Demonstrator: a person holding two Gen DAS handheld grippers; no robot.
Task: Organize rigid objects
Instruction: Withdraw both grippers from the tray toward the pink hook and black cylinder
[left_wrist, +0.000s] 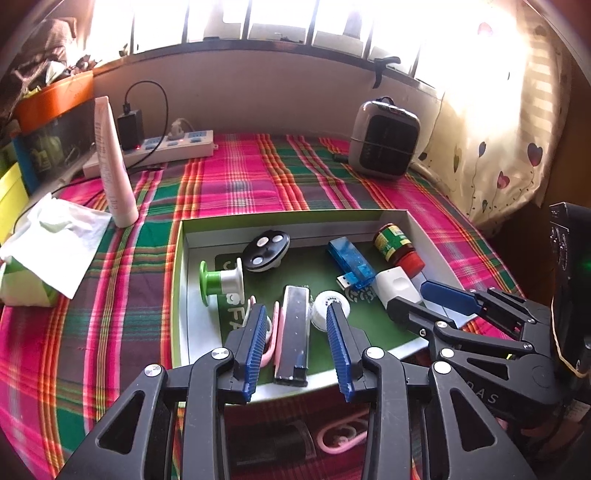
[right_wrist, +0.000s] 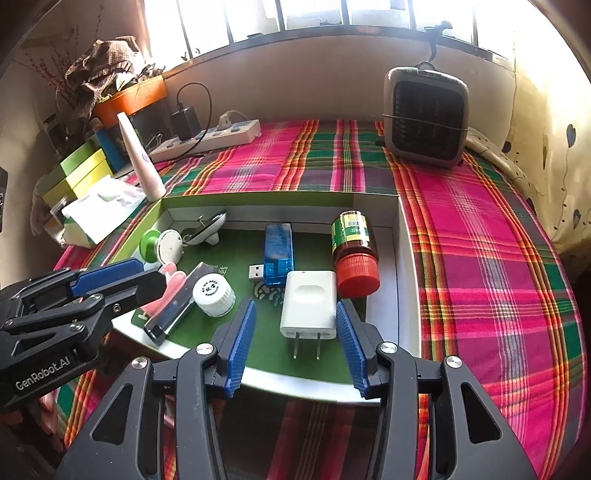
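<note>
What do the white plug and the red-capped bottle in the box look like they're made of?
White plug: smooth glossy plastic, likely, with two bare metal prongs. Red-capped bottle: dark brown, see-through body, glass or plastic, hard to say; ribbed cap looks plastic; paper-like green label.

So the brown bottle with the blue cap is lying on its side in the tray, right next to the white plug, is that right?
Not quite: the cap is red, not blue. The right wrist view shows the brown bottle lying on its side in the tray, its red cap toward the camera, right next to the white plug.
</note>
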